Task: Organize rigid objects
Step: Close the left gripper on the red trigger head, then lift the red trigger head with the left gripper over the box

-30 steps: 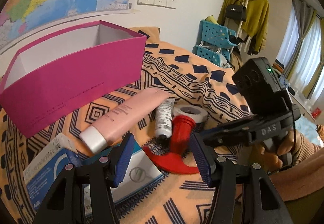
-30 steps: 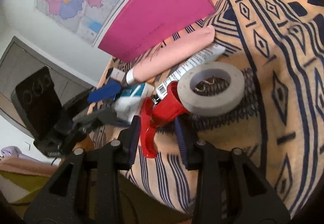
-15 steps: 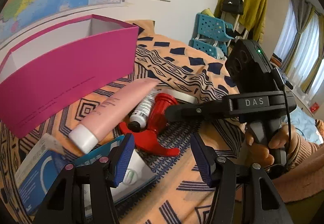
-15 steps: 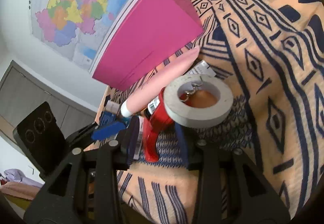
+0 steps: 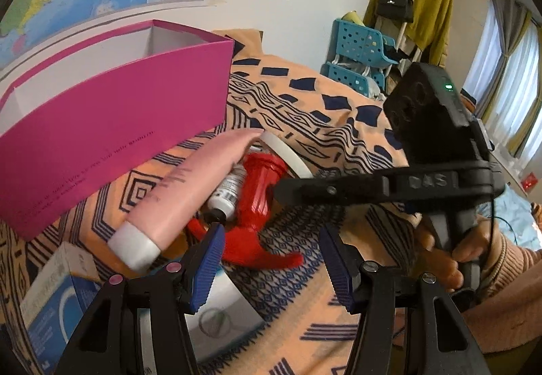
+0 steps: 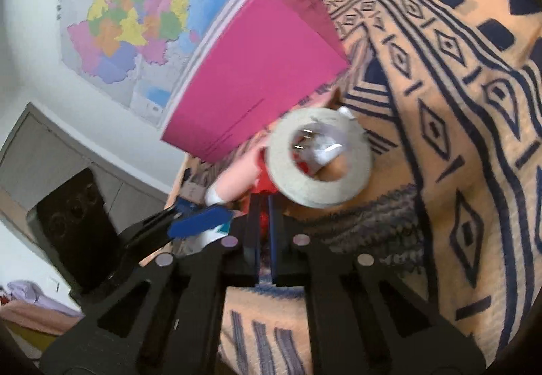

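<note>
Clamping the red plastic trigger-spray head (image 5: pixel 261 205), the right gripper (image 6: pixel 263 232) has its jaws narrowed on the part – likely for the open magenta cardboard box (image 5: pixel 111 124) just beyond – while the left gripper (image 5: pixel 271 270) hovers wide, empty.

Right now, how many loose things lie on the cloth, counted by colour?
Red: 1, spray head
Pink: 2, box and tube
White: 2, small tube and tape roll
Blue-white: 2, cartons
Total: 7
</note>
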`<state>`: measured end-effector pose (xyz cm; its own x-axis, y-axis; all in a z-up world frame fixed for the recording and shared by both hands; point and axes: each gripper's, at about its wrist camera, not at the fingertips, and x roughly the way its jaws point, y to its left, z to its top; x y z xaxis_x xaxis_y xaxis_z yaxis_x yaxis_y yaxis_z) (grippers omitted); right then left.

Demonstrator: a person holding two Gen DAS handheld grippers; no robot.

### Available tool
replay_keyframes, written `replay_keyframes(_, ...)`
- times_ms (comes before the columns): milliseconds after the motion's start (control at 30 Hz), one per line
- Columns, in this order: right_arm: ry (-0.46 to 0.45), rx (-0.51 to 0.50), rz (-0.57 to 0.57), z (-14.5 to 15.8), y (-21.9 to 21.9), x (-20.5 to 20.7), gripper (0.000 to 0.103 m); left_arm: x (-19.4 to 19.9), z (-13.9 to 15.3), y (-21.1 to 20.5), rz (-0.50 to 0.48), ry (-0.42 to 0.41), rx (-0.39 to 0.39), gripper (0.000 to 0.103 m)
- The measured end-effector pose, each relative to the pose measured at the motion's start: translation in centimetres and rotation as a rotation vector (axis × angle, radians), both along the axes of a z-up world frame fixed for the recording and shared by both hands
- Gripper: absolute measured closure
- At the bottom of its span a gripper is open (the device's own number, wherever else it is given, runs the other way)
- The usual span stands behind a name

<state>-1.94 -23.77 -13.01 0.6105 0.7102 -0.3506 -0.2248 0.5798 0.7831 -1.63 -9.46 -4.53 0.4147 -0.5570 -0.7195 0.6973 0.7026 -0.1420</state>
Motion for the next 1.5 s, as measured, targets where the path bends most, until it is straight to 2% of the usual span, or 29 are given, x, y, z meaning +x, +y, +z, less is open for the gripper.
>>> replay_keyframes(67, -0.011, -0.03, 0.007, 0.4, 0.4, 0.0, 0.097, 0.4, -0.2, -0.6, 0.001, -0.009, 0.014, 0.044)
replay_keyframes(167, -0.007, -0.047, -0.005, 0.5, 0.2, 0.0, 0.096, 1.0, -0.9, -2.0, 0.013, -0.028, 0.092, 0.054)
replay_keyframes(267, -0.027, -0.115, -0.03, 1.1, -0.1, -0.6, 0.096, 1.0, -1.6, -2.9, 0.006, -0.04, 0.143, 0.059)
replay_keyframes(433, -0.058, -0.194, -0.111, 2.4, -1.5, -1.1, 0.095, 0.7, -2.1, -3.6, -0.005, -0.06, 0.192, 0.066)
replay_keyframes(567, -0.026, -0.193, -0.165, 2.2, -3.8, -0.9, 0.091, 0.6, -2.3, -3.7, -0.013, -0.065, 0.207, 0.072)
replay_keyframes(667, 0.005, -0.171, -0.159, 1.7, -4.5, -0.9, 0.084, 0.5, -2.3, -3.8, -0.017, -0.056, 0.198, 0.078)
replay_keyframes(800, 0.055, -0.124, -0.048, 0.8, -3.0, -0.6, 0.059, 0.7, -2.3, -3.8, -0.015, -0.043, 0.182, 0.079)
replay_keyframes(833, 0.067, -0.112, -0.032, 0.4, -2.5, -0.3, 0.057, 0.8, -2.3, -3.7, -0.015, -0.035, 0.174, 0.079)
replay_keyframes(1000, 0.05, -0.107, -0.017, 0.5, -1.1, 0.6, 0.056, 0.8, -2.3, -3.6, -0.013, -0.021, 0.161, 0.079)
replay_keyframes(1167, 0.031, -0.218, -0.016, 0.9, 0.7, 1.1, 0.056, 0.9, -2.5, -3.5, -0.019, -0.01, 0.149, 0.078)
replay_keyframes(1200, 0.029, -0.222, -0.017, 0.9, 0.8, 1.1, 0.057, 0.9, -2.5, -3.5, -0.019, -0.008, 0.147, 0.078)
replay_keyframes(1233, 0.032, -0.22, -0.024, 0.9, 0.7, 1.2, 0.064, 0.9, -2.5, -3.5, -0.018, -0.004, 0.145, 0.078)
replay_keyframes(1367, 0.035, -0.147, -0.038, 0.6, -0.2, 1.1, 0.066, 0.9, -2.4, -3.5, -0.022, 0.004, 0.139, 0.078)
replay_keyframes(1500, -0.03, -0.192, -0.03, 2.2, 0.3, 0.3, 0.066, 1.2, -2.2, -3.6, -0.022, 0.017, 0.113, 0.077)
